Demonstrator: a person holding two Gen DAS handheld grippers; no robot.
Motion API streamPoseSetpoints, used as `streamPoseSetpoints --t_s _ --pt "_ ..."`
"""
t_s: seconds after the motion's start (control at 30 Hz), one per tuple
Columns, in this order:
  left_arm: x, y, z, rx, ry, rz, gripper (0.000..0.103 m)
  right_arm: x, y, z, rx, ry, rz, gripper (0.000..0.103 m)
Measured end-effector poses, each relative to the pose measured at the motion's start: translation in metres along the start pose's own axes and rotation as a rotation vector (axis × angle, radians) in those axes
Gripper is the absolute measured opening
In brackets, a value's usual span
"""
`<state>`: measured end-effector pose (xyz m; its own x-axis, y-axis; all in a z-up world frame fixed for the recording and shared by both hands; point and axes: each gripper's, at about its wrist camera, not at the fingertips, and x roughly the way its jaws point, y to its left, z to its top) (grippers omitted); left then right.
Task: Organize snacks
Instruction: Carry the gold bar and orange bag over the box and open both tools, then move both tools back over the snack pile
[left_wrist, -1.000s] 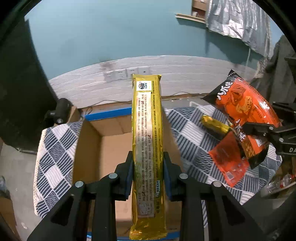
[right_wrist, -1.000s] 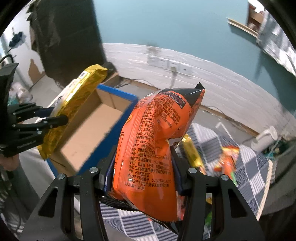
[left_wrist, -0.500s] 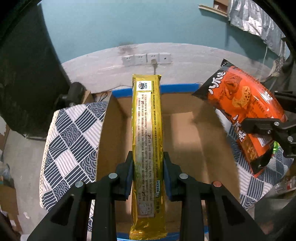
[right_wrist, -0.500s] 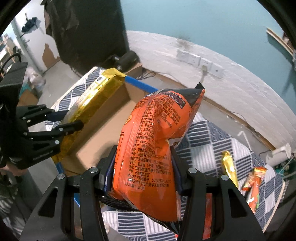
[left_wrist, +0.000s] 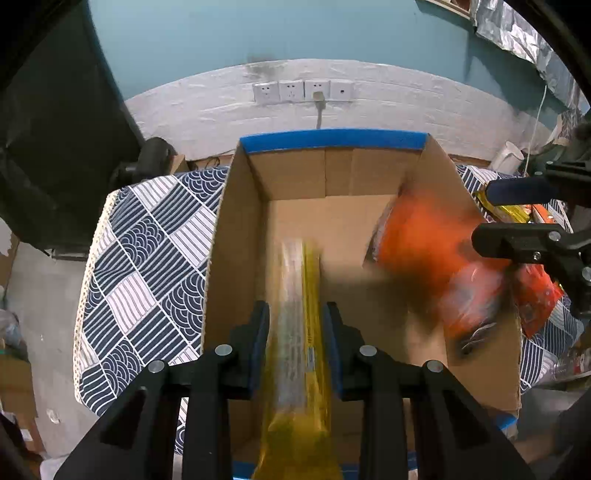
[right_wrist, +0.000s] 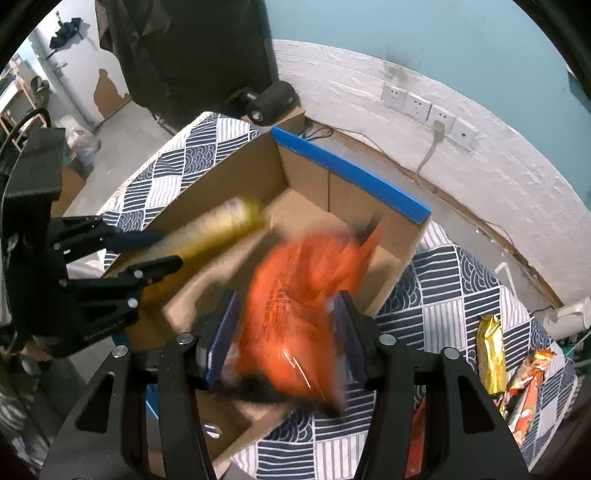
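Note:
Both grippers hang over an open cardboard box (left_wrist: 240, 229) with blue-taped rims; it also shows in the right wrist view (right_wrist: 351, 166). My left gripper (left_wrist: 295, 314) is open, and the long gold snack pack (left_wrist: 299, 332) is blurred, dropping between its pads into the box. It shows in the right wrist view (right_wrist: 218, 229) beside the left gripper (right_wrist: 155, 251). My right gripper (right_wrist: 284, 317) is open, and the orange chip bag (right_wrist: 299, 295) is blurred, falling into the box's right side (left_wrist: 432, 258). The right gripper (left_wrist: 517, 218) is at the box's right wall.
The box stands on a table with a blue-and-white patterned cloth (left_wrist: 147, 240). A gold packet (right_wrist: 489, 354) and orange snack packets (right_wrist: 528, 384) lie on the cloth right of the box. A white wall with sockets (left_wrist: 303, 90) is behind.
Both grippers moved over the box and opened. The gold pack and the orange bag, held firmly before, now slip down into the box.

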<state>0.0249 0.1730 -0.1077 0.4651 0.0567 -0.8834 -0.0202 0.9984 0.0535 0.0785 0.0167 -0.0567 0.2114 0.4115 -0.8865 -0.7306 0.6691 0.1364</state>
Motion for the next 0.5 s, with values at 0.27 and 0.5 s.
streamPoseSetpoints --t_s 0.27,0.5 --pt "-0.014 0.0 0.006 -0.009 -0.038 0.018 0.056 -0.013 -0.002 -0.004 0.0 -0.03 -0.039 0.068" --pt "-0.021 -0.015 0.011 0.021 -0.054 0.011 0.063 -0.03 -0.015 -0.015 0.007 -0.056 -0.079 0.072"
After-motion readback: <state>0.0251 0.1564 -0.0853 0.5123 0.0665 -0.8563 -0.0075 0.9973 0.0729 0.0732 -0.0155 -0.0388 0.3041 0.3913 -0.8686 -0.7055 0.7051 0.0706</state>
